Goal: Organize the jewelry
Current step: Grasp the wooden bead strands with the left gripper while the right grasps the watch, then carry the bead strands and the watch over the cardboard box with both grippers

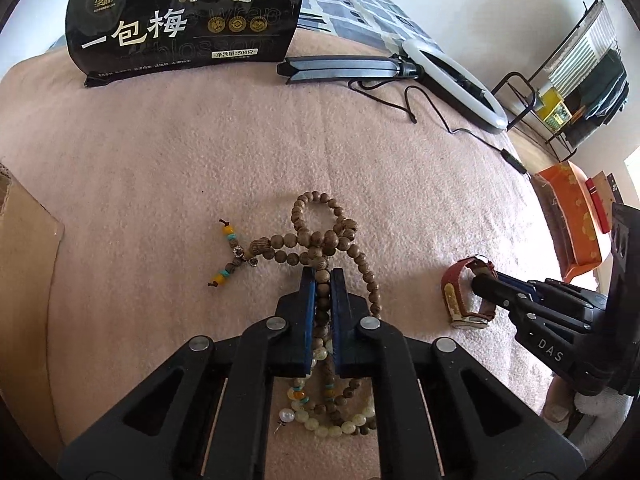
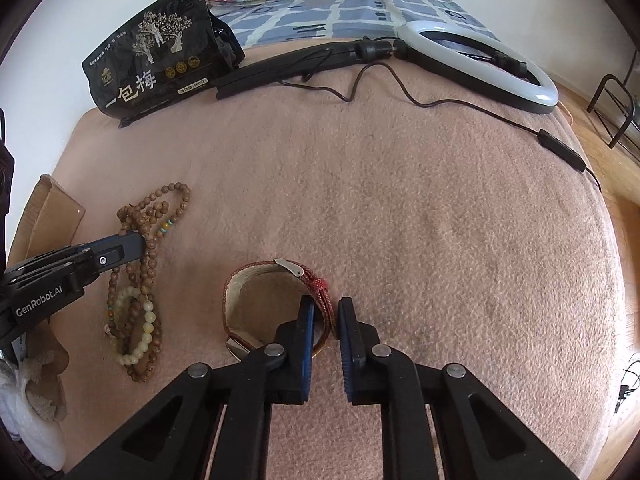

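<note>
A long string of brown wooden beads (image 1: 320, 236) lies coiled on the pink blanket (image 1: 180, 152), with a pale yellow-green bead bracelet (image 1: 320, 426) beside it. My left gripper (image 1: 323, 276) is shut on a strand of the wooden beads; it also shows in the right wrist view (image 2: 138, 246). A red-brown strap watch (image 2: 276, 304) stands on edge to the right. My right gripper (image 2: 325, 306) has its jaws closed around the watch strap; it also shows in the left wrist view (image 1: 476, 282).
A black snack bag (image 1: 184, 16) stands at the back. A ring light (image 2: 480, 64) with its folded stand and cable (image 2: 440, 100) lies at the back right. A cardboard box (image 2: 44, 216) is at the left edge. An orange box (image 1: 572, 216) sits off the right edge.
</note>
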A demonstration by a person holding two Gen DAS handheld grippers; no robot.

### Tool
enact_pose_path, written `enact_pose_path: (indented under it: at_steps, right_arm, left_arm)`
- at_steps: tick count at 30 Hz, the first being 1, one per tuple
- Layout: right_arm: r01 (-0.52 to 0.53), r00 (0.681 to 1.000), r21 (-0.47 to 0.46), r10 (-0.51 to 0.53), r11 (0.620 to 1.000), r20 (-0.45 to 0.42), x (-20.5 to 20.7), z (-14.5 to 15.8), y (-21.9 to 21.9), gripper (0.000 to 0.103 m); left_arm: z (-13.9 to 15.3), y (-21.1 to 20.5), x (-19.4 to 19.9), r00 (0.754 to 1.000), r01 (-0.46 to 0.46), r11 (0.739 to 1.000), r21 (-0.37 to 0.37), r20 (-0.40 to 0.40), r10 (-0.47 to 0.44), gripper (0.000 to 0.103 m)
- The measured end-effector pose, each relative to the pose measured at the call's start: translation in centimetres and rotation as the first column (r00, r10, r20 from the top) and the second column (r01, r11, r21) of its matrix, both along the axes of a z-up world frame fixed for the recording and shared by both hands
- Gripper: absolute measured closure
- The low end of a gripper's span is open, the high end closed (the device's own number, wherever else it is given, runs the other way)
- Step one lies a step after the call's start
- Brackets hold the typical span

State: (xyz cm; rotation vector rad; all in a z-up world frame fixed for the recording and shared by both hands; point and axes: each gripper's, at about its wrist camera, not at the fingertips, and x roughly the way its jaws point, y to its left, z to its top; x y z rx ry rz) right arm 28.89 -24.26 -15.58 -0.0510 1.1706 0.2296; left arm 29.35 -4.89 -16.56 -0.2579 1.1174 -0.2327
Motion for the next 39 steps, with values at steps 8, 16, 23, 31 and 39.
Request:
enact_pose_path:
  at_steps: [8, 16, 23, 31, 39]
  right_arm:
    - [0.005, 0.999, 0.017, -0.006, 1.000, 0.042, -0.9, 1.9, 0.3, 0.094]
    - [0.000, 0.995, 0.024, -0.003, 1.000, 0.101, -2.5, 4.8, 0.4, 0.094]
    - [-0.003, 0.988, 0.035, -0.003, 0.999, 0.158, -4.2, 7.5, 0.8, 0.094]
    - [-0.005, 0.977, 0.066, -0.009, 0.998, 0.213, -6.7, 10.5, 1.1, 0.094]
    - [-0.033, 0.971, 0.102, 0.008, 0.994, 0.240, -9.2, 12.3, 2.6, 0.094]
  left_arm:
    - [3.0, 1.4, -2.0, 0.999, 0.004, 0.997, -0.073, 0.040, -0.001, 0.099]
    - [6.9, 2.7, -4.3, 0.995, 0.010, 0.992, -0.125, 0.099, 0.003, 0.099]
    - [10.4, 3.7, -6.3, 0.987, 0.006, 0.990, -0.138, 0.161, 0.016, 0.099]
    - [14.6, 5.7, -8.4, 0.973, -0.006, 0.985, -0.174, 0.225, 0.046, 0.099]
    - [17.7, 8.2, -10.9, 0.959, -0.031, 0.985, -0.167, 0.274, 0.076, 0.099]
